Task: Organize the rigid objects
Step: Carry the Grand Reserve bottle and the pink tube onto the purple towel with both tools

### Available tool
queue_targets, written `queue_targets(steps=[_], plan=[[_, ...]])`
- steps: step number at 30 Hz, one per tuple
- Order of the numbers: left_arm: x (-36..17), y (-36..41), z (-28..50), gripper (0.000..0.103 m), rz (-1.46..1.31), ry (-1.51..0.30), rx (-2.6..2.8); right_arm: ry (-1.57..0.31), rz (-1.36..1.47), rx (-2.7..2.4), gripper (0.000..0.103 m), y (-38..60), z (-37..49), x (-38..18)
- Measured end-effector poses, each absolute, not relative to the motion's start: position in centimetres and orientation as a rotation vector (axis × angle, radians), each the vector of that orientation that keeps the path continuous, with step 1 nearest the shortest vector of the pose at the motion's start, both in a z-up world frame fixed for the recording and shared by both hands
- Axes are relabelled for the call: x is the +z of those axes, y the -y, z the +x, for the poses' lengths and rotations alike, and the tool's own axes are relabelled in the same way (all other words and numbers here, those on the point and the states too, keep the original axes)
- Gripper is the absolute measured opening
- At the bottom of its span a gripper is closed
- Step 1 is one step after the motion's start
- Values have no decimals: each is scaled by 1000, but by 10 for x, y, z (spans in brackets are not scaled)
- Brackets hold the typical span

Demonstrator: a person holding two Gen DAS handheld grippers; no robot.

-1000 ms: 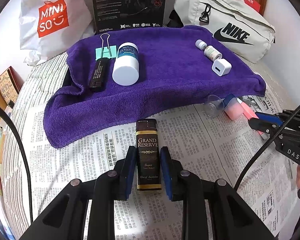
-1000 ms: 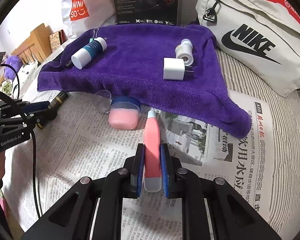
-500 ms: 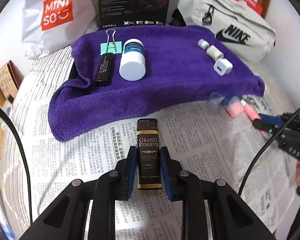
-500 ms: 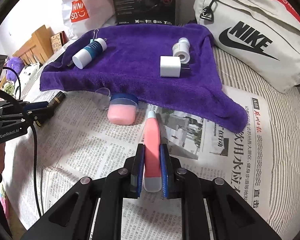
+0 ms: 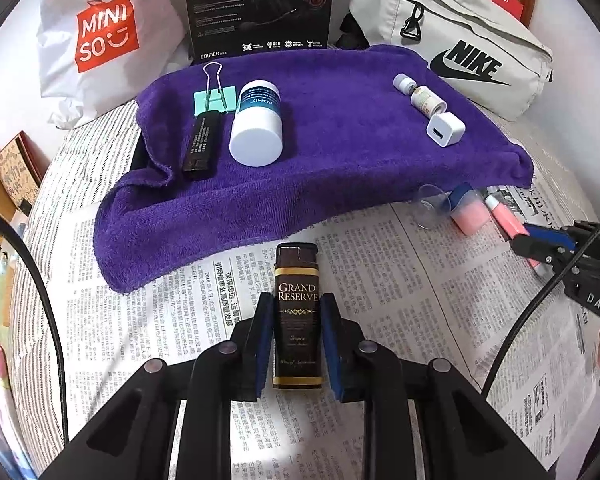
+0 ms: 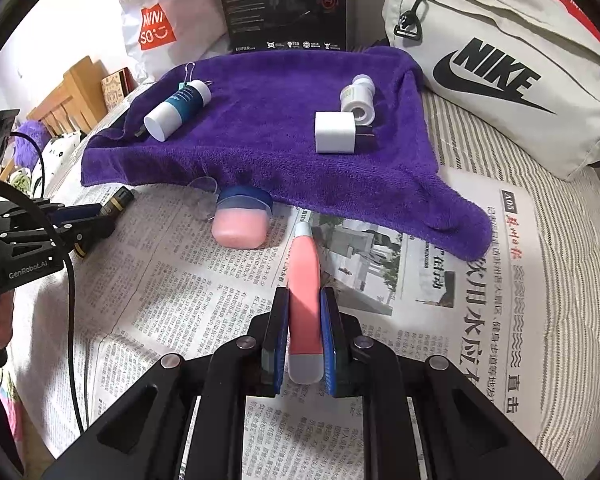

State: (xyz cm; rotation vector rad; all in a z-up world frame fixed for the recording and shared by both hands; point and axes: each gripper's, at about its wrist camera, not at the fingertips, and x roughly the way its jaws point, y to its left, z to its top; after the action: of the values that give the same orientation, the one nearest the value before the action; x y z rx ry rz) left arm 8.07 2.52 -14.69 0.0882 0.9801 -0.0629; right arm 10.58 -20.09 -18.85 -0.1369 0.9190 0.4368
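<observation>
My left gripper [image 5: 296, 344]: jaws closed on the dark brown rectangular lighter with gold bands and "Grand Reserve" lettering [image 5: 297, 312]; both blue pads press its long sides. The lighter lies on the spread newspaper [image 5: 399, 280], its top end pointing toward the near edge of the purple terry towel [image 5: 339, 152], just short of it.

My right gripper [image 6: 304, 340]: jaws closed on the slim pink tube with a white cap [image 6: 304, 300], gripped near its capped end. The tube's tip points toward the towel's near edge, beside the pink block in a blue-rimmed clear case [image 6: 240, 224] and a clear round lid [image 6: 204, 192] lying at that edge on the newspaper.

On the towel, left end: a mint-green binder clip with wire handles [image 5: 214, 96], a black flat stick-shaped device [image 5: 202, 148] and a white cylindrical bottle with a teal label [image 5: 257, 124], lying side by side. Right end: a small white vial with a paper label [image 5: 419, 94] and a white cube-shaped wall charger [image 5: 445, 130], close together.

Newspaper and towel lie on a striped bed. Along its far edge stand a white "Miniso" bag [image 5: 100, 36], a black product box [image 5: 260, 4] and a beige "Nike" waist bag [image 5: 459, 48].
</observation>
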Motion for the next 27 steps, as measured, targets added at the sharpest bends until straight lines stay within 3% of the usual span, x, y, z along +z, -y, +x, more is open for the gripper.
queue_targets(steps=[27], plan=[[-85,-21,101,22,53,-904,-133,-887,-102,481,15,211,127,-135]])
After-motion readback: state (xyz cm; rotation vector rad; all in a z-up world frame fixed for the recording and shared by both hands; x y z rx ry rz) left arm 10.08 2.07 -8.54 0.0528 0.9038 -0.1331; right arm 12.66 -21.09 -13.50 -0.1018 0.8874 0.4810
